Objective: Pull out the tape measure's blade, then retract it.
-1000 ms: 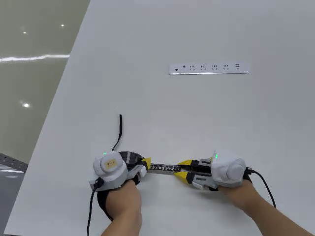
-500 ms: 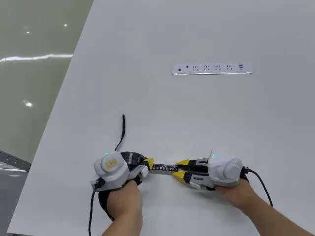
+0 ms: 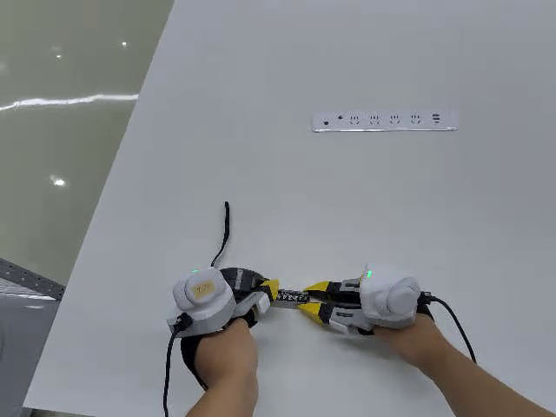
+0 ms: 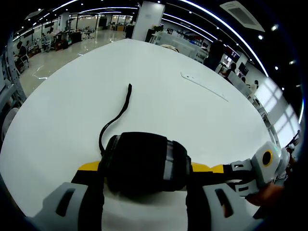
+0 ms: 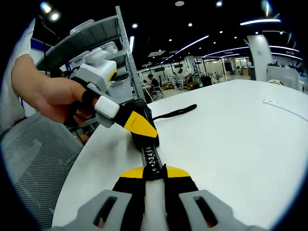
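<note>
The tape measure [image 4: 144, 161] is clamped in the left claw [image 4: 147, 169], near the front edge of the white worktop [image 3: 347, 200]. A short length of blade [image 5: 150, 156] is exposed, its end pinched by the right claw [image 5: 155, 172]. The black strap [image 3: 222, 234] is laid on the worktop.

We are counting one tape measure [image 3: 236, 280], carrying one blade [image 3: 293, 297] and one black strap [image 3: 223, 233]. We are counting two claws, the left claw [image 3: 261, 295] and the right claw [image 3: 311, 301], plus one white power strip [image 3: 384, 121] and one white counter [image 3: 347, 200].
</note>
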A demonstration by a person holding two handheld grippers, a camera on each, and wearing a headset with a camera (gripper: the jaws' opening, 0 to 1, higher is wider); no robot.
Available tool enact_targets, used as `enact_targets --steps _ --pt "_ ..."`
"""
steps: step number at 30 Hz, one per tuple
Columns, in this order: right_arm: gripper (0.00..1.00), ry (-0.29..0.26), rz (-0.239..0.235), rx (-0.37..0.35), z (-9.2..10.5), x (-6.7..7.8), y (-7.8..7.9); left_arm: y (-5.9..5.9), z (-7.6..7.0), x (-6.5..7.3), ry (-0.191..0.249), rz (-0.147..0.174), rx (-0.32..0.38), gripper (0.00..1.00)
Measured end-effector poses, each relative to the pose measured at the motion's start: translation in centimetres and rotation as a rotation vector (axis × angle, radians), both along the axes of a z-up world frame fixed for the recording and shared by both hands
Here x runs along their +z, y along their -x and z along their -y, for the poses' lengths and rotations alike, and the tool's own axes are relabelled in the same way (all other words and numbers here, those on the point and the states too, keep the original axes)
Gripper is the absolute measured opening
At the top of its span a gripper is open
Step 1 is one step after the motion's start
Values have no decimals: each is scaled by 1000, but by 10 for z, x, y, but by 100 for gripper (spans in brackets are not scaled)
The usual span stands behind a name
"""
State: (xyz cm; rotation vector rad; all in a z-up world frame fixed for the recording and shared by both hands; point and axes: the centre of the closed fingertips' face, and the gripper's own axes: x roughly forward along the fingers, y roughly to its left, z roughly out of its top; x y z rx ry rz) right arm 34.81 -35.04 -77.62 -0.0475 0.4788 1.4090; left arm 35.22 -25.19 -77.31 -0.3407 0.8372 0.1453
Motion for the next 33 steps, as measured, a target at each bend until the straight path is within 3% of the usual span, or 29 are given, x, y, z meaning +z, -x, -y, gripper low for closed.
enact_targets --steps 33 --pt "13 2 21 40 -26 0 1 0 0 0 10 9 6 67"
